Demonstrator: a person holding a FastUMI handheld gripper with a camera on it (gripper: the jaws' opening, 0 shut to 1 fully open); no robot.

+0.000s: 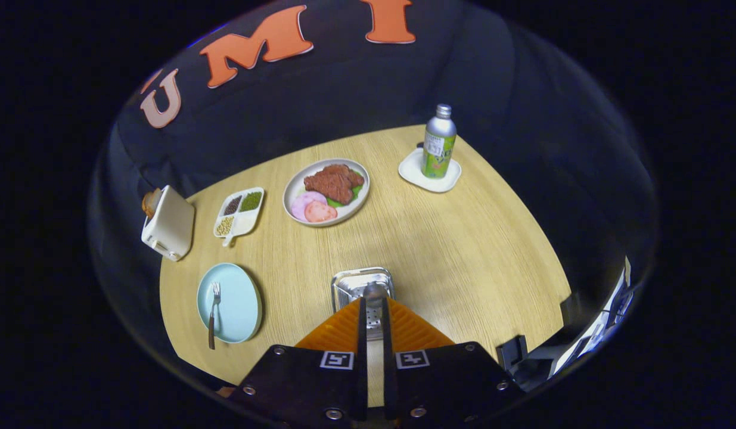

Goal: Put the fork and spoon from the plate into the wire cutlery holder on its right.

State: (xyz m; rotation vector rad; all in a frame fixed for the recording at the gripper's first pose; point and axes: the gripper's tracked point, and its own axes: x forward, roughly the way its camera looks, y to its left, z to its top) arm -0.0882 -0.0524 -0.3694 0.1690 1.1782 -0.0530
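A light blue plate [236, 298] lies on the wooden table, off to the left of my fingers, with the fork [213, 313] resting on its left side. The shiny cutlery holder [347, 285] stands to the plate's right, just ahead of my fingertips. My gripper [373, 302] is shut on the spoon [374, 293]. The spoon's handle runs between the two fingers and its bowl pokes out over the holder's opening. My fingers hide the holder's near side.
Beyond the holder sits a plate of meat and sliced sausage [326, 191]. A divided tray of beans [239, 212] and a white toaster [168, 223] are at the far left. A metal bottle [439, 143] stands on a white coaster [416, 171] at the far right.
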